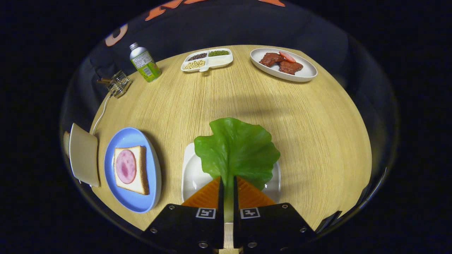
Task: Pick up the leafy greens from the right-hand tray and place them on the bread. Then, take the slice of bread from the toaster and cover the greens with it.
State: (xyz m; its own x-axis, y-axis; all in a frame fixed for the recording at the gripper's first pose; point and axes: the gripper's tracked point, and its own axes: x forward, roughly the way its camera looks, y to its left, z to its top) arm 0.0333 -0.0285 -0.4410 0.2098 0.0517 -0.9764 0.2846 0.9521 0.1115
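The fingers (228, 183) are clenched on the stem end of the leafy greens (237, 150), both of them pressing on it with only a thin gap between. The leaf spreads out just ahead of the fingers, toward 12 o'clock, and it hangs above the white tray (192, 171). I cannot tell if the leaf touches the tray or is a little lifted from it.

At about 9 o'clock from the fingers lies the blue plate (132, 197) on the wooden surface (317, 141). On this plate rests a slice of bread (141, 169), and a round pink slice of ham (125, 166) lies on top of it. Further toward 9 o'clock, beside the plate, stands the toaster (84, 155); a slice of bread seems to look out at its far side, but it is too small to be sure. A white cable (101, 113) goes from the toaster toward 11 o'clock.

Well beyond the fingers, at 11 o'clock, there is a small clear holder (118, 84) and a green bottle (144, 62) with a metal cap. At 12 o'clock is a divided dish (207, 59) with different beans in its compartments. At 1 o'clock is an oval white plate (303, 72) with brown pieces of meat (281, 63) and one red slice on them.
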